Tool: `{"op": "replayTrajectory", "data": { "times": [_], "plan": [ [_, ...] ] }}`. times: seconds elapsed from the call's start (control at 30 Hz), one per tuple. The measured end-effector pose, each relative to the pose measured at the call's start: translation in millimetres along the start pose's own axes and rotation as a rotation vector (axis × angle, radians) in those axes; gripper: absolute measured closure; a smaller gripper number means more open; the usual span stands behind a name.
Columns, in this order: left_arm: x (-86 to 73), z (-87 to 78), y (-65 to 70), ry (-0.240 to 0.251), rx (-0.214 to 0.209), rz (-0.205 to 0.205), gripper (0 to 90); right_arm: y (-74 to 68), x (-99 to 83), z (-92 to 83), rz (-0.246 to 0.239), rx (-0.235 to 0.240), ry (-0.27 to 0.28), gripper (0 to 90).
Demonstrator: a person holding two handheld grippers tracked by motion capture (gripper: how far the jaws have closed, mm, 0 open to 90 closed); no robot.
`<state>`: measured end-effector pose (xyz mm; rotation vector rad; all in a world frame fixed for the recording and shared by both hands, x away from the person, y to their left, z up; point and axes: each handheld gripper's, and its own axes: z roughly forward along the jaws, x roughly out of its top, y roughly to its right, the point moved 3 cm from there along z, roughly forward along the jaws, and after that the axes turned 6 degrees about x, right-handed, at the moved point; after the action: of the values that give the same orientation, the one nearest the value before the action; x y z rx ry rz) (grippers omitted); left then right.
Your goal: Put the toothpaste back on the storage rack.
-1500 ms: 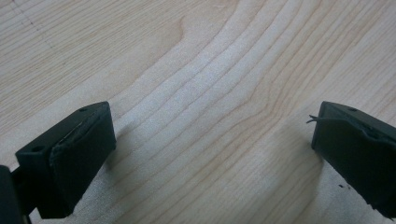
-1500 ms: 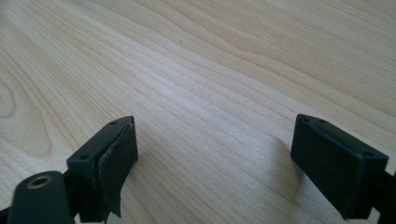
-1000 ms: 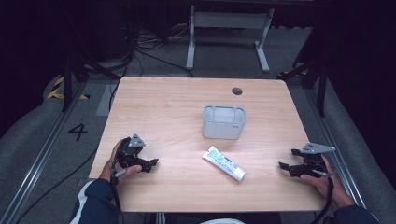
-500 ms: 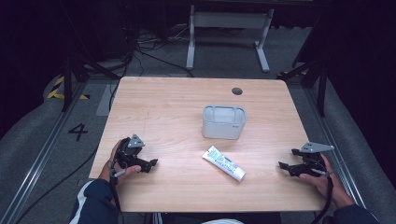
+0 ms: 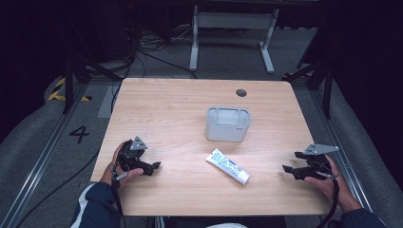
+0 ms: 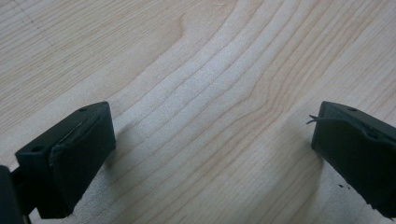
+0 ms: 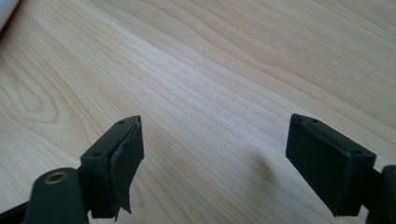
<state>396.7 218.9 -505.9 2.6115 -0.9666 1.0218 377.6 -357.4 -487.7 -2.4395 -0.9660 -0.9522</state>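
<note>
A white toothpaste tube [image 5: 228, 166] with blue print lies flat near the table's front middle. Just behind it stands a grey open-topped box [image 5: 228, 124]. My left gripper [image 5: 153, 167] rests low at the front left of the wooden table [image 5: 166, 109], open, jaws pointing right toward the tube. My right gripper [image 5: 287, 170] rests at the front right, open, jaws pointing left toward the tube. In the left gripper view my left gripper [image 6: 212, 140] has bare wood between its jaws. In the right gripper view my right gripper [image 7: 215, 154] does too, and a white edge of the tube [image 7: 6, 10] shows top left.
A round dark cable hole [image 5: 241, 92] sits near the table's far edge. Behind the table stands a white frame [image 5: 233, 28] on the floor, with cables [image 5: 142, 47] to its left. A metal rail [image 5: 43, 152] and a floor mark "4" [image 5: 79, 134] lie left of the table.
</note>
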Motion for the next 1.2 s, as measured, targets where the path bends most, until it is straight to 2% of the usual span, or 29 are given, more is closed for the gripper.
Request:
{"op": "replayTrajectory", "data": {
  "times": [0.17,0.3,0.47,0.53,0.77,0.97,1.0,1.2],
  "plan": [
    [0.0,0.0,0.0,0.000,0.000,0.000,0.1,-3.1,4.4,-1.7,0.029,0.022,-0.001,20.0],
    [0.0,0.0,0.0,0.000,0.000,0.000,0.1,-10.2,9.4,-1.8,0.020,0.056,-0.012,19.1],
    [0.0,0.0,0.0,0.000,0.000,0.000,0.0,-17.8,16.6,-3.7,0.009,0.078,0.001,18.3],
    [0.0,0.0,0.0,0.000,0.000,0.000,0.0,-26.9,22.9,-4.1,-0.030,0.091,-0.006,18.8],
    [0.0,0.0,0.0,0.000,0.000,0.000,0.1,-45.6,37.3,0.1,-0.093,0.115,-0.027,21.1],
    [0.0,0.0,0.0,0.000,0.000,0.000,0.0,-58.4,47.1,6.1,-0.120,0.136,-0.042,22.4],
    [0.0,0.0,0.0,0.000,0.000,0.000,0.1,-64.4,51.6,10.0,-0.137,0.152,-0.052,22.8],
    [0.0,0.0,0.0,0.000,0.000,0.000,0.1,-73.4,61.5,19.3,-0.168,0.151,-0.067,23.1]
  ]
}}
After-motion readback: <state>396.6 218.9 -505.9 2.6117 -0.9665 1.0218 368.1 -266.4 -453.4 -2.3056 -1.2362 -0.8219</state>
